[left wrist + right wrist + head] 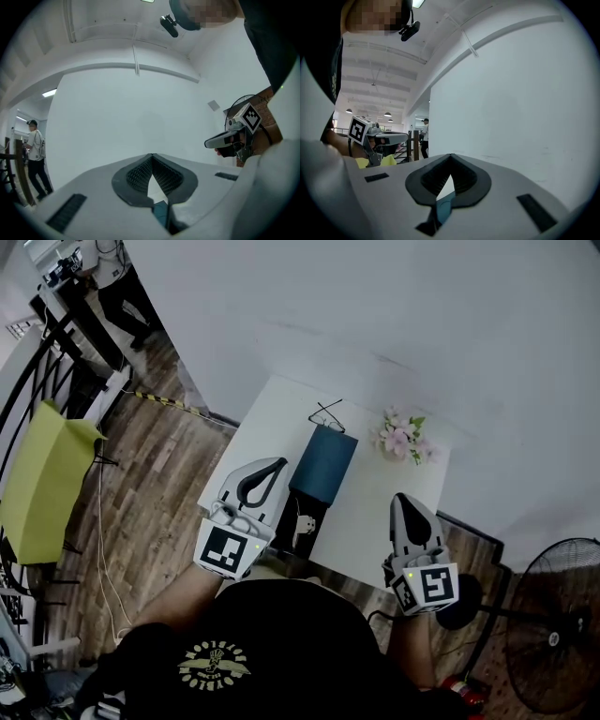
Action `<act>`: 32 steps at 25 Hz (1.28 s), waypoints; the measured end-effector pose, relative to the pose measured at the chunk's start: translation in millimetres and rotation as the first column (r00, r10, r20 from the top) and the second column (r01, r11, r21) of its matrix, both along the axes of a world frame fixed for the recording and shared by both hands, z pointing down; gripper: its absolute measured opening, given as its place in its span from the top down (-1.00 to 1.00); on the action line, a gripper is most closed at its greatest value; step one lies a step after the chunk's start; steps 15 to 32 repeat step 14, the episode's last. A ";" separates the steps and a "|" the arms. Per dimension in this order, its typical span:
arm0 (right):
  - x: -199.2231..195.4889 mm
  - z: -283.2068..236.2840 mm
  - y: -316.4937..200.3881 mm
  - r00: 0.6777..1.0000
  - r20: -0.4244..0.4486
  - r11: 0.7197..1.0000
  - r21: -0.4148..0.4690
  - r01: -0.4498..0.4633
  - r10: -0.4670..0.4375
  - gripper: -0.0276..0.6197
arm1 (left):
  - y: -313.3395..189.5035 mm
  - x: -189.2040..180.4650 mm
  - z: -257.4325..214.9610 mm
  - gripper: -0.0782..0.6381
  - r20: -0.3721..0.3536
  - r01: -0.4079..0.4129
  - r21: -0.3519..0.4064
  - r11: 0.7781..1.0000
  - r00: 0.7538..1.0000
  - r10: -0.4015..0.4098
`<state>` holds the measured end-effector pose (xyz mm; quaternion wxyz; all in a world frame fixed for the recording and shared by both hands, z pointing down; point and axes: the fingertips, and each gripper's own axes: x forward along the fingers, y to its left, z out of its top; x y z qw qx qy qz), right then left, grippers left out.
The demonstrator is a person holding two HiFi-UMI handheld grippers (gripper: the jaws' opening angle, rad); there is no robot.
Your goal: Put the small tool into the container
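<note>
White tabletop (375, 493) stands against a white wall (394, 315), with wood floor (159, 474) to the left of our left gripper (278, 463). We hold it and the right gripper (401, 498) pressed together, nothing between the jaws. The teal container (323, 465) lies just right of the left gripper's tip, its long axis running away toward the wall; the small tool we cannot single out.

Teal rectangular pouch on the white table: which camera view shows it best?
The head view: the teal rectangular pouch shows almost whole on the white table. Both gripper views give only a thin teal sliver, likely it.
</note>
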<state>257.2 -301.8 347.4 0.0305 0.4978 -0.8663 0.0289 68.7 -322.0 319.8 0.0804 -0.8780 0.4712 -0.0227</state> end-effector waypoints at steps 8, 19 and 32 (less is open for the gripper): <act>2.3 -0.6 12.2 1.000 0.017 1.000 0.004 0.000 0.000 0.92 | 16.7 3.0 -4.5 0.76 0.001 -0.004 0.015 1.000 1.000 0.004; 1.0 1.2 20.4 1.000 0.017 1.000 -0.005 -0.007 0.007 0.92 | 25.2 3.0 -2.3 0.76 0.000 -0.009 0.005 1.000 1.000 0.009; 1.0 1.2 20.4 1.000 0.017 1.000 -0.005 -0.007 0.007 0.92 | 25.2 3.0 -2.3 0.76 0.000 -0.009 0.005 1.000 1.000 0.009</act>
